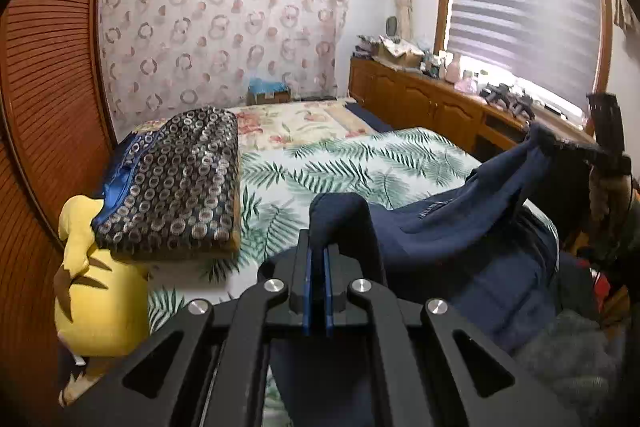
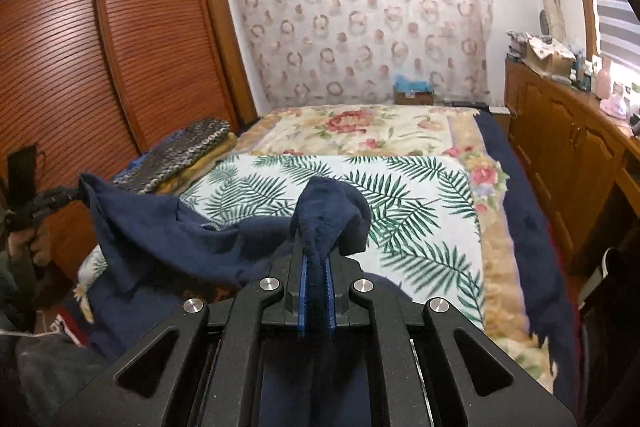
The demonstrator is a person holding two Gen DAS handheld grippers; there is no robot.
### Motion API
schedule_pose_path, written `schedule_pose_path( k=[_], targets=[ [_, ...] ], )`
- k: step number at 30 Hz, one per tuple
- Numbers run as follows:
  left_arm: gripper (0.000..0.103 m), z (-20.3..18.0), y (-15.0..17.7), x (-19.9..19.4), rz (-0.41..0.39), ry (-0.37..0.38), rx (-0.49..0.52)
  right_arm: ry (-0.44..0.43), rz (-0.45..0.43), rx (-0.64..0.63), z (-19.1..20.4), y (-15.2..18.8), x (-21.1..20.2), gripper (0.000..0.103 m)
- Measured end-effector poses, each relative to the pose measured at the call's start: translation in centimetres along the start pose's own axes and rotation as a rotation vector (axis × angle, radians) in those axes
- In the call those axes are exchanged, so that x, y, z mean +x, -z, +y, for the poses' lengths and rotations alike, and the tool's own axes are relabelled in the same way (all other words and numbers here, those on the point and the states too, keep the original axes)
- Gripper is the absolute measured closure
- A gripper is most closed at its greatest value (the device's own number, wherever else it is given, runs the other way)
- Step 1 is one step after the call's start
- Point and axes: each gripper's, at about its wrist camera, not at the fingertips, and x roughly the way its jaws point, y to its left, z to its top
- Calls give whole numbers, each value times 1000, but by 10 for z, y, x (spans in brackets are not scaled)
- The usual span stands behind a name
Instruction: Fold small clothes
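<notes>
A navy blue garment (image 1: 460, 227) hangs stretched between both grippers above the palm-leaf sheet (image 1: 352, 163). My left gripper (image 1: 318, 251) is shut on one corner of it, and the cloth bulges over the blue pads. The other gripper shows at the right edge of the left wrist view, where the far corner (image 1: 540, 135) rises. In the right wrist view my right gripper (image 2: 316, 259) is shut on a bunched corner of the navy garment (image 2: 328, 211). The cloth sags leftward to the left gripper (image 2: 76, 197), held by a hand (image 2: 32, 243).
A folded ring-patterned blanket (image 1: 180, 183) and a yellow plush toy (image 1: 96, 287) lie at the bed's left side by the slatted wardrobe (image 2: 100, 47). A floral blanket (image 2: 360, 131) covers the far bed. A wooden cabinet (image 2: 568, 147) with clutter runs along the right under the window.
</notes>
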Motion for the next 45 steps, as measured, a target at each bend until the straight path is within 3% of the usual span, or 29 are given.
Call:
schedule_pose_path(
  k=[5, 7, 10, 14, 21, 24, 28, 36, 45],
  targets=[
    [91, -1, 15, -8, 40, 8, -13, 7, 58, -16, 5, 17, -19, 98],
    [82, 1, 19, -10, 48, 5, -6, 25, 111, -34, 9, 30, -16, 98],
    [75, 12, 20, -10, 53, -14, -39, 71, 147, -56, 10, 41, -13, 91],
    [71, 23, 21, 5, 75, -33, -53, 107, 107, -68, 5, 38, -20, 64],
    [69, 38, 25, 65, 163, -25, -91, 155, 110, -76, -8, 31, 2, 47],
    [69, 40, 25, 92, 206, -1, -86, 148, 153, -56, -19, 36, 27, 46],
    [69, 43, 28, 121, 261, -31, -86, 137, 228, -40, -28, 48, 61, 46],
    [66, 41, 39, 143, 322, -55, -67, 129, 318, -33, -33, 69, 97, 46],
    [61, 47, 46, 141, 281, -30, -91, 116, 381, -16, -41, 79, 106, 45]
  ],
)
